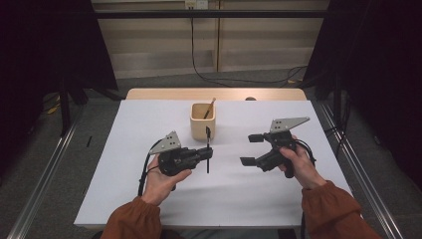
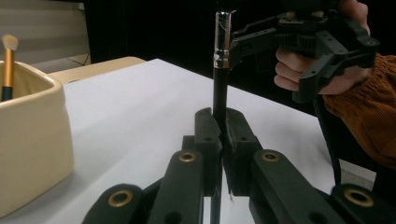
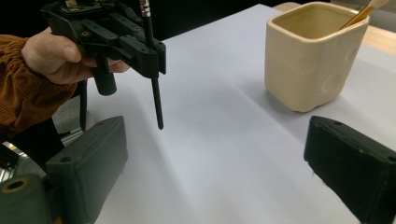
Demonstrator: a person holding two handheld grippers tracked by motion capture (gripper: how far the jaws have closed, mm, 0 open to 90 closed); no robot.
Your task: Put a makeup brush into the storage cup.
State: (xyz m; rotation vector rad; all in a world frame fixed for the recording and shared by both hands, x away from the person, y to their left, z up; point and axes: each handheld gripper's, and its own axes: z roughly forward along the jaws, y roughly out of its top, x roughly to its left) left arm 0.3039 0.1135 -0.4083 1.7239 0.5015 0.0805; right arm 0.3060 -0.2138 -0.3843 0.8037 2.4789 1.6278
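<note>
The left tool (image 1: 208, 152) is grasping a thin black makeup brush handle (image 1: 207, 149), with its 2 jaws squeezing tight around the middle. The brush is standing straight up and down, with its silver and clear end (image 2: 222, 39) pointing up and its thin black end (image 3: 159, 122) hanging just above the white worktop (image 1: 149, 119). It is sitting near the middle of the worktop, a little to the left, just in front of a cream square cup (image 1: 203, 121). The cup is resting toward the far side, and a gold-handled brush (image 1: 209, 107) is leaning inside it. The right tool (image 1: 252, 149) is hovering over the right side of the worktop, well apart from the black brush. Its 2 jaws are spreading wide and gripping nothing. A hand (image 1: 160, 179) in an orange sleeve is gripping each tool.
</note>
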